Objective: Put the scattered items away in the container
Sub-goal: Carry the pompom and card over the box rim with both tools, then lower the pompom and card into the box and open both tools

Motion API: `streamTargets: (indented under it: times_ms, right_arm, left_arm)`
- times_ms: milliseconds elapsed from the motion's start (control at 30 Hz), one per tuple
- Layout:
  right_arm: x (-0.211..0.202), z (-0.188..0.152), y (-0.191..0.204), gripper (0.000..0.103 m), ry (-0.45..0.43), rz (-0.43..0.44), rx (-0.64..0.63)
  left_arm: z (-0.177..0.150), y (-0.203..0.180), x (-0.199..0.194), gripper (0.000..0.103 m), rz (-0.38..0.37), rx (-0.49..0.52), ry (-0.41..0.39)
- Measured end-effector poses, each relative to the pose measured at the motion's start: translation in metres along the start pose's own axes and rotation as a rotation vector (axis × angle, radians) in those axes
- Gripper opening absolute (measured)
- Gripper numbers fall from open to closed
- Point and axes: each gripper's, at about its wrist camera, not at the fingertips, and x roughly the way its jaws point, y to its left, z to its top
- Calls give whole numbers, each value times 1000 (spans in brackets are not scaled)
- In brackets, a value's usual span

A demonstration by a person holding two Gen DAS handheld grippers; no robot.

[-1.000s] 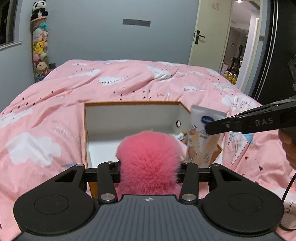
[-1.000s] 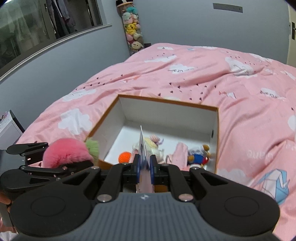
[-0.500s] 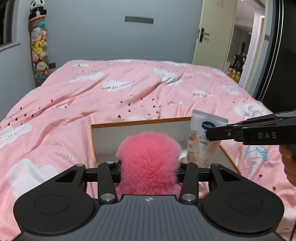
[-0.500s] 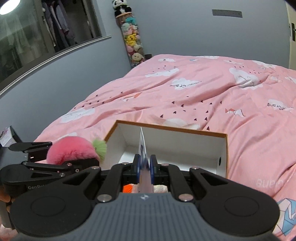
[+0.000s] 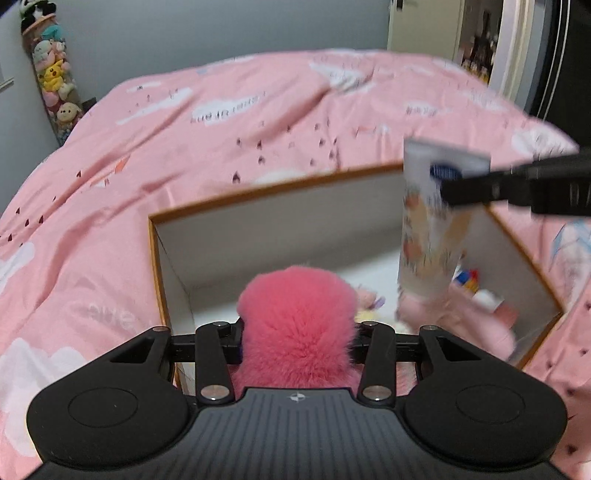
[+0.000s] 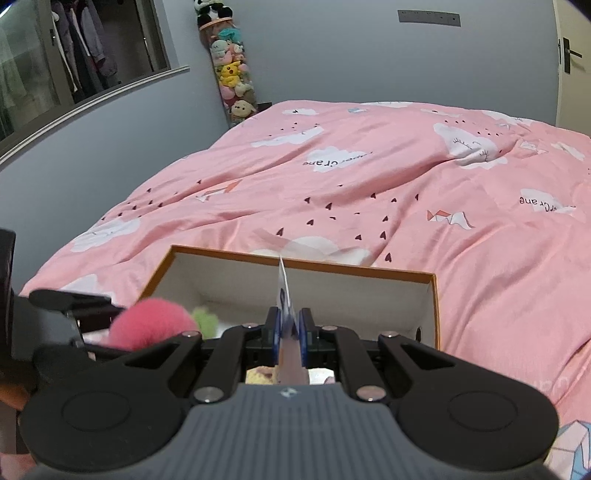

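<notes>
My left gripper (image 5: 297, 332) is shut on a fluffy pink plush ball (image 5: 297, 314), held over the near edge of the open white box with an orange rim (image 5: 258, 194). My right gripper (image 6: 288, 328) is shut on a white cream tube (image 6: 286, 306), seen edge-on. In the left wrist view the tube (image 5: 432, 221) hangs upright over the box's right side under the right gripper's finger (image 5: 517, 184). The pink ball with a green tuft (image 6: 155, 325) shows at the left in the right wrist view. Small toys (image 5: 469, 280) and a pink soft item (image 5: 454, 321) lie inside the box.
The box sits on a bed with a pink cloud-print duvet (image 6: 369, 177). A hanging column of plush toys (image 6: 232, 74) is on the far grey wall. A door (image 5: 424, 26) stands at the far right.
Both grippers have tilted down and moved closer over the box, so its inside and the toys show again. The tube now hangs lower over the box's right side. Both grips are unchanged.
</notes>
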Motion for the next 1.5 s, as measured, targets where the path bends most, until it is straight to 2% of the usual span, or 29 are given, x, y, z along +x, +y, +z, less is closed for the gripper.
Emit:
streamTargets:
  times_ms: [200,400,567,933,1233,1367,1467,1500]
  right_arm:
    - [32,1,-4,11,33,-9,-1]
    - [56,-10,-5,11,71,-42,-19]
    - [63,-16,-5,11,90,-33,-11]
    - [62,-32,-1,11,122,-40,-17]
    - [59,-39,2,12,167,-47,-28]
    - [53,-39,1,13,154,-56,-16]
    - [45,-38,3,27,138,-63,-21]
    - [41,-37,3,29,130,-65,-25]
  left_arm:
    - [-4,-4,12,48,33,33,49]
    - [-6,-14,19,51,29,105,93]
    - [-10,-14,21,52,14,113,107]
    - [-10,-6,-12,55,-17,43,15]
    - [-15,-8,-33,55,-14,4,-32]
    - [-17,-7,-46,55,-18,-9,-58]
    - [-19,-8,-57,55,-27,-22,-81]
    - [-20,-8,-61,55,-33,-26,-90]
